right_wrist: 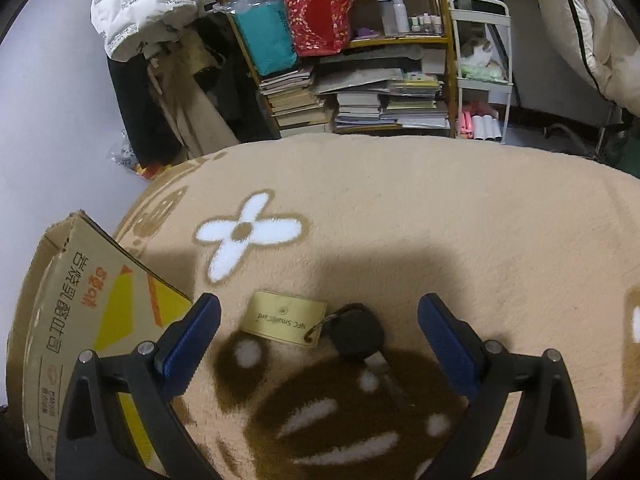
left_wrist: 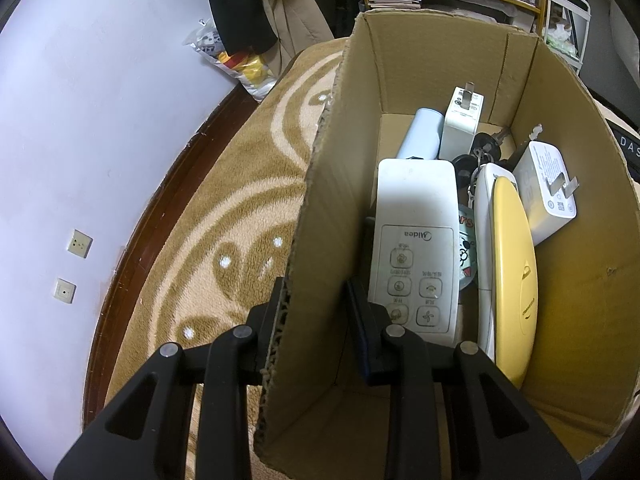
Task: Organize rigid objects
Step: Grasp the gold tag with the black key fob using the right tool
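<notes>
A cardboard box (left_wrist: 432,60) stands on the carpet. It holds a white Midea remote (left_wrist: 416,220), a yellow-and-white oval device (left_wrist: 512,280), two white plug chargers (left_wrist: 548,192) (left_wrist: 460,124), a pale blue cylinder (left_wrist: 420,132) and dark keys (left_wrist: 484,148). My left gripper (left_wrist: 316,304) straddles the box's left wall, one finger outside and one inside, shut on it. In the right wrist view, a black-headed key (right_wrist: 358,336) ringed to a gold NFC card (right_wrist: 284,322) lies on the carpet. My right gripper (right_wrist: 319,308) hangs open above it, and the box (right_wrist: 80,320) is at the left.
The beige patterned carpet (right_wrist: 440,220) stretches ahead. Beyond it stands a shelf (right_wrist: 400,42) with stacked books, bags and bottles, hanging clothes to its left and a white cart (right_wrist: 484,84) to its right. A wall with sockets (left_wrist: 79,243) and a dark skirting board run along the left.
</notes>
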Demonstrator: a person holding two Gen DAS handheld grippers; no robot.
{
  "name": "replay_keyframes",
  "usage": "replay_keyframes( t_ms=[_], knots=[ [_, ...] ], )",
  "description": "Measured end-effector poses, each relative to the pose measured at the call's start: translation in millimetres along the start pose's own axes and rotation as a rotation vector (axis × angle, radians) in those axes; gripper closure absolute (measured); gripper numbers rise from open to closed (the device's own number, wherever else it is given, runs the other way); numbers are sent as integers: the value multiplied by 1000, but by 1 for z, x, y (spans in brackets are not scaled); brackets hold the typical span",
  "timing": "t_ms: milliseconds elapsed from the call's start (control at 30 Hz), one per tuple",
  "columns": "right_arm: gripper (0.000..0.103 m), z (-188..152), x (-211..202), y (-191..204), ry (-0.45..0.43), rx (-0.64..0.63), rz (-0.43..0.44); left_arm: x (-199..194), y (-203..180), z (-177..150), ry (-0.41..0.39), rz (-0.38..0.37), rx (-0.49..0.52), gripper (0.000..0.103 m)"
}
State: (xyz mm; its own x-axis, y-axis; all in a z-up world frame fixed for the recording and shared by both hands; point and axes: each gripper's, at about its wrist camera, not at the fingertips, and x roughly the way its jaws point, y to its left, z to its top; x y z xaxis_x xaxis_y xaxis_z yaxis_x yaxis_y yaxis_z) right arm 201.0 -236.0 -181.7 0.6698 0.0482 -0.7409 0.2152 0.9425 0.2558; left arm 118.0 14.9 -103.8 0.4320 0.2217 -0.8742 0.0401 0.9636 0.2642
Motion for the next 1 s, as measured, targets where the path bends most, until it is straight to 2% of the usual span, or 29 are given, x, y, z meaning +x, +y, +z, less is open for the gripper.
replay_keyframes(
  t_ms=[67,133,267,433,533,1000],
  knots=[
    [2,-1,5,1,12,-10,5,0,0,0,0,-1,1,75],
    [16,-4,12,1,33,-17,5,-1,1,1,2,-3,-2,75],
    [26,-10,12,-1,27,-28,-10,-1,3,2,3,-9,-5,75],
    [58,-10,7,-6,27,-35,-13,0,3,2,2,-8,-4,75],
    [71,-11,4,-8,31,-31,-10,0,4,2,3,-10,-6,75],
    [61,-21,4,-3,70,-54,10,1,3,2,2,-7,-7,75]
  ],
)
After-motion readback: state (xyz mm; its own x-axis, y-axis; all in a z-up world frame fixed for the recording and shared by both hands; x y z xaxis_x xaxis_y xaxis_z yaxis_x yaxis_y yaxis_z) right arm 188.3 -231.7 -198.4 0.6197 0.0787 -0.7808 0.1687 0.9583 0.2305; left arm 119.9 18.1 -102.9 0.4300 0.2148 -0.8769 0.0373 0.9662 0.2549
